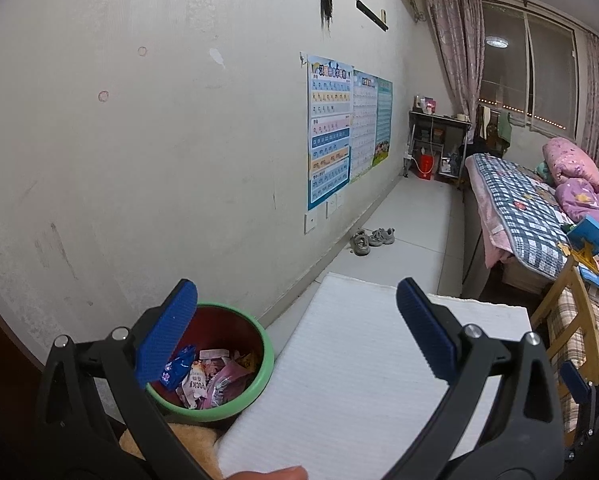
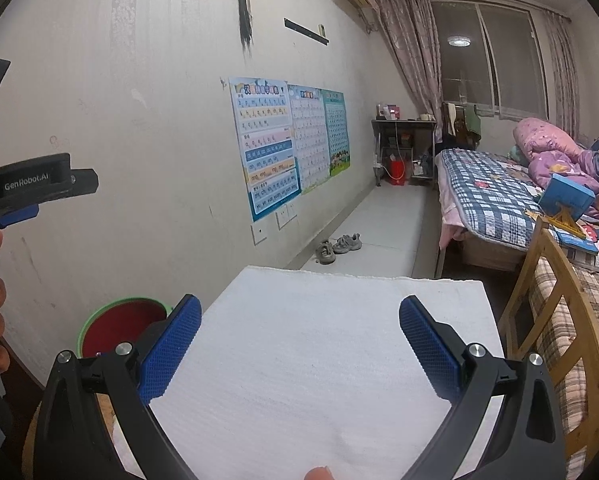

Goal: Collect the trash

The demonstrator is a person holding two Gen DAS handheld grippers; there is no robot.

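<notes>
Your left gripper (image 1: pixel 297 328) and right gripper (image 2: pixel 299 340) both stand wide open, empty, above the white foam-covered table (image 1: pixel 359 360). The wrappers (image 1: pixel 207 376) lie in the green-rimmed red bin (image 1: pixel 259 360), near left. Its near rim is hidden; sweeping left could tip it. A wooden chair (image 2: pixel 539 320) crowds your right.

Bare white foam-topped table (image 2: pixel 319 352)

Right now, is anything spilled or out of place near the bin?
Nothing stands out. The wrappers all lie inside the bin, which stands upright beside the white mat. No trash shows on the mat. Both tongs are open.
</notes>
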